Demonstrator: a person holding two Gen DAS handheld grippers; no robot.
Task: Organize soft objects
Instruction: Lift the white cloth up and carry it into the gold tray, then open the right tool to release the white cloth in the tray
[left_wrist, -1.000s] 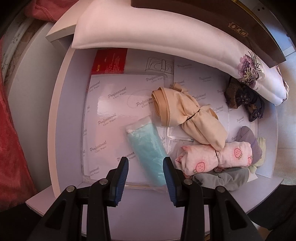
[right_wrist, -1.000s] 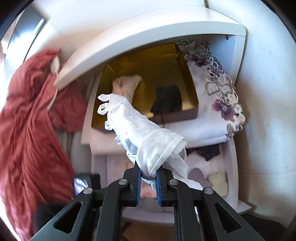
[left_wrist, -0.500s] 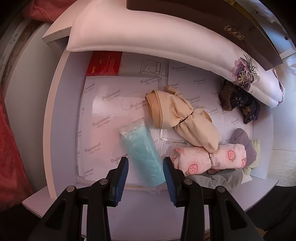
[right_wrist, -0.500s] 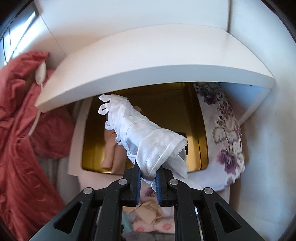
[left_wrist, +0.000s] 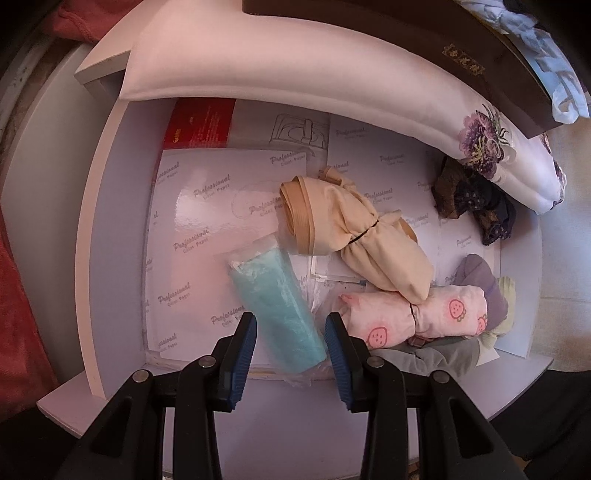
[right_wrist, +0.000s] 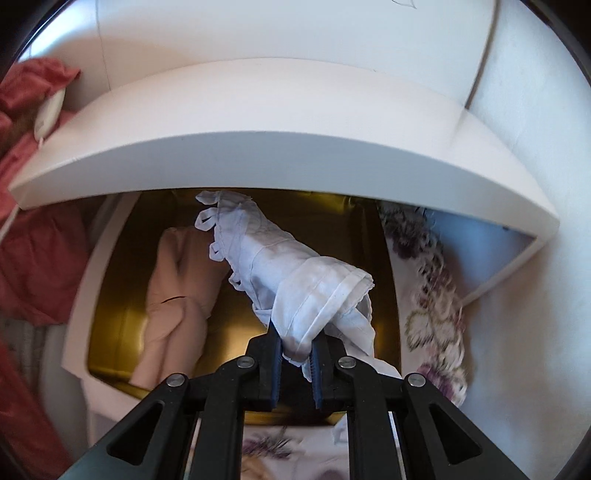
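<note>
Left gripper hangs spread wide over the teal bagged roll, gripping nothing. Right gripper is clamped on the white rolled cloth, up over the gold box. I'd lower it in beside the pink roll before letting go.

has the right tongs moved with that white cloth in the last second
Yes. The right tongs, shut on the white cloth, have gone up and in toward the gold box: the white shelf board above it now fills far more of the right wrist view.
</note>
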